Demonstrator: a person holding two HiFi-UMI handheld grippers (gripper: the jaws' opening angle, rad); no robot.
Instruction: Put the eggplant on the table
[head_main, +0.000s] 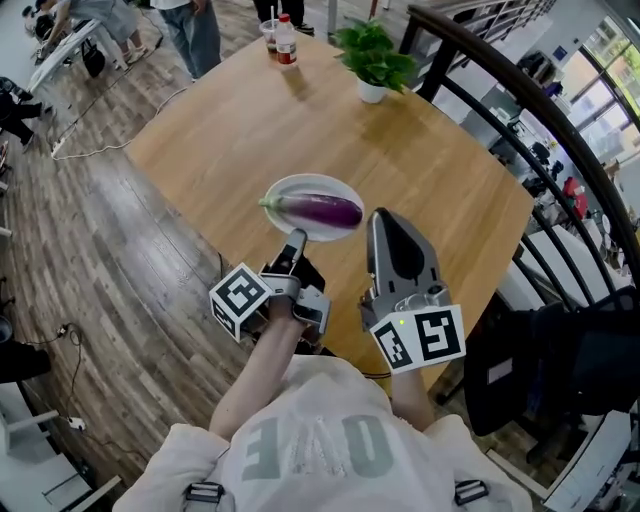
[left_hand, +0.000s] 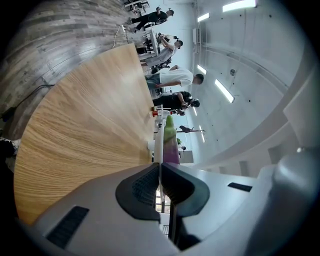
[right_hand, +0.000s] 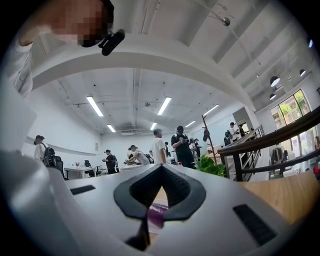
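L gripper pinching near rim of plate w/ eggplant on it. R gripper pressed shut, empty; in its view, eggplant mostly hidden behind jaws.

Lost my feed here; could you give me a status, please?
Left tongs shut on plate. Right tongs shut, empty. Eggplant on plate, not on table. Nothing in the way.

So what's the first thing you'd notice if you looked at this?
The shiny purple eggplant lying on a white plate, on the person's side of the wooden table. The left gripper pinches the plate's rim, while the right gripper sits shut and empty beside it. A green potted plant stands at the table's far side.
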